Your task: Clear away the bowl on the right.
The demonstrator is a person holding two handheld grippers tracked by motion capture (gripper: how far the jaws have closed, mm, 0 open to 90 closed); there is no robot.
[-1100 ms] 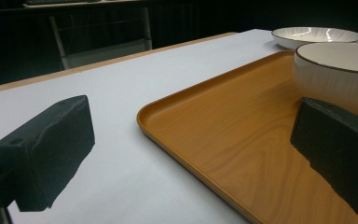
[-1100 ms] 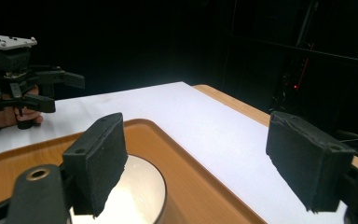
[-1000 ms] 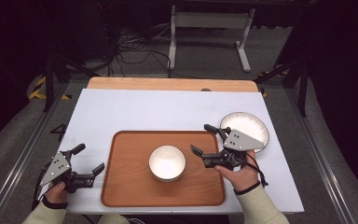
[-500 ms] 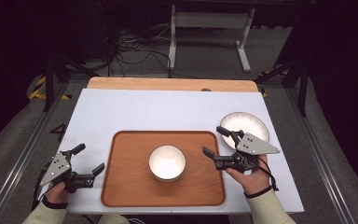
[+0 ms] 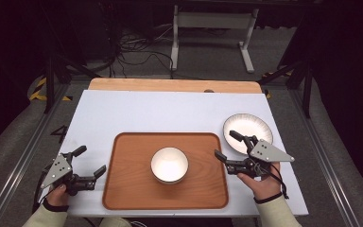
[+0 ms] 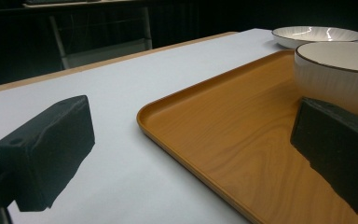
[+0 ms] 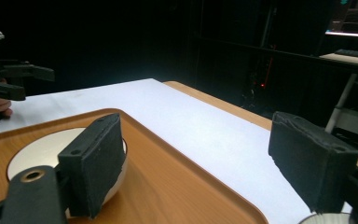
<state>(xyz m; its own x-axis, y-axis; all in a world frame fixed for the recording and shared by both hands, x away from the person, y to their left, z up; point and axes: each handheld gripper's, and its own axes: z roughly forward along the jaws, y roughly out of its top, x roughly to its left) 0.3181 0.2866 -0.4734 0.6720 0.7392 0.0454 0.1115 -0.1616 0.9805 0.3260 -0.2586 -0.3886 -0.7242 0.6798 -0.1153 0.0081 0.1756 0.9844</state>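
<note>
Two handheld grippers, the left gripper [image 5: 89,161] and right gripper [image 5: 226,145], are black, each with two blocky, foam-like black jaw pads. Each carries a grey triangular plate dotted with small holes and trails a thin black cable. The person wears cream-coloured long sleeves [image 5: 280,213] with ribbed cuffs.

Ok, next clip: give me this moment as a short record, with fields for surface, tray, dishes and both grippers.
surface: white table top, wooden strip along its far edge
tray: brown wooden tray, near centre of the table
bowl: white bowl, standing on the tray
plate: white plate, on the table right of the tray
left gripper: open, holding nothing, just left of the tray
right gripper: open, holding nothing, at the tray's right edge beside the plate
</note>
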